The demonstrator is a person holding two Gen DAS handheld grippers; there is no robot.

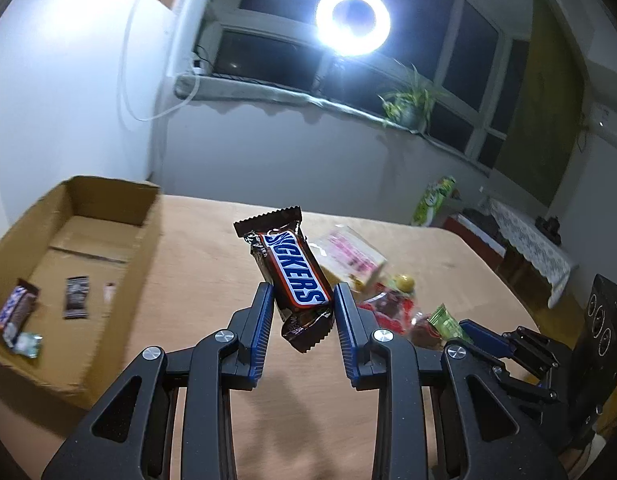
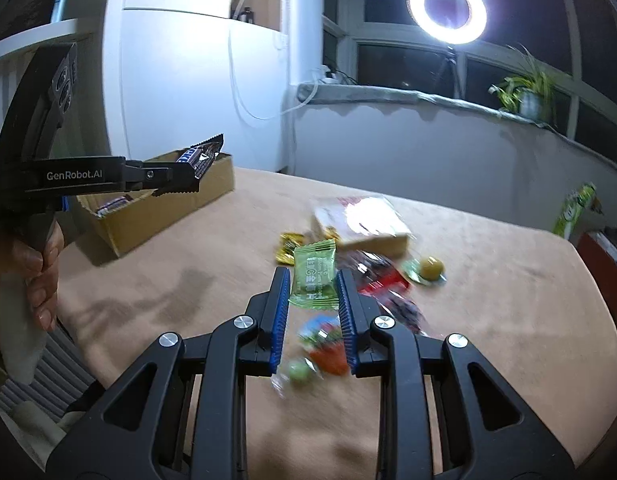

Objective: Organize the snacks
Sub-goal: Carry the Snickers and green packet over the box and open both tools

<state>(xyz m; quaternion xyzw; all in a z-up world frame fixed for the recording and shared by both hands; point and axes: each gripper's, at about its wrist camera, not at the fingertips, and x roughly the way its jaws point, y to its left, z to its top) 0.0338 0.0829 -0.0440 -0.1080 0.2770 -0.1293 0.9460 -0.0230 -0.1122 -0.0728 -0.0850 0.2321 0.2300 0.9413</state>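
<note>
Beige tabletop (image 2: 508,320) below, we carry both snacks boxward. Our left gripper (image 1: 302,300) clamps the Snickers bar (image 1: 294,276) toward the cardboard box (image 1: 120,248); our right gripper (image 2: 313,294) pinches a green packet (image 2: 313,280).

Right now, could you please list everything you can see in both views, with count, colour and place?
Snickers bar: one, brown, held off the table in the left gripper.
Green packet: one, held in the right gripper.
Cardboard box: one, brown, open, on the table's left; a few small wrappers inside.
Loose snacks: several, red, yellow, pink, piled mid-table.
Table: one, tan.
Ring light: one, white, by the window.
Potted plant: one, green, on the sill.
Left gripper: black, blue jaws.
Right gripper: black, blue jaws.
</note>
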